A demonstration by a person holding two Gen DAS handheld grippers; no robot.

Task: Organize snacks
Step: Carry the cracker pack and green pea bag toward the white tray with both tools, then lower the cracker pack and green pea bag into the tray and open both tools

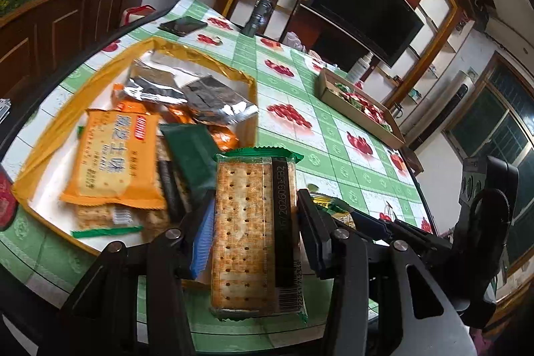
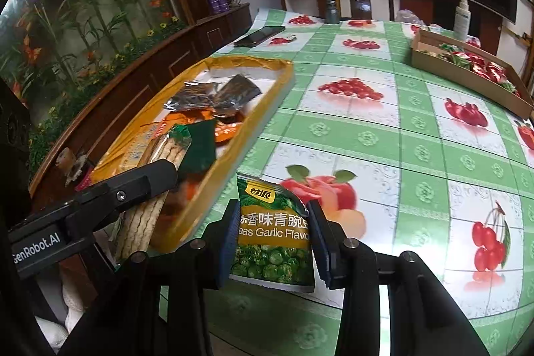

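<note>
Two grippers are working: our left gripper [image 1: 253, 222] is pinching a cracker packet [image 1: 253, 232] above the gold-rimmed tray's [image 1: 43, 152] near edge. Right-wrist view: our right gripper [image 2: 273, 242] is clamping a green pea packet [image 2: 275, 232] over the fruit-print tablecloth [image 2: 383, 135], beside that tray.

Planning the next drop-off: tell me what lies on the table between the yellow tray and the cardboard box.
Only bare tablecloth shows between the yellow tray and the cardboard box; no snacks lie there. The right wrist view shows this most clearly.
</note>
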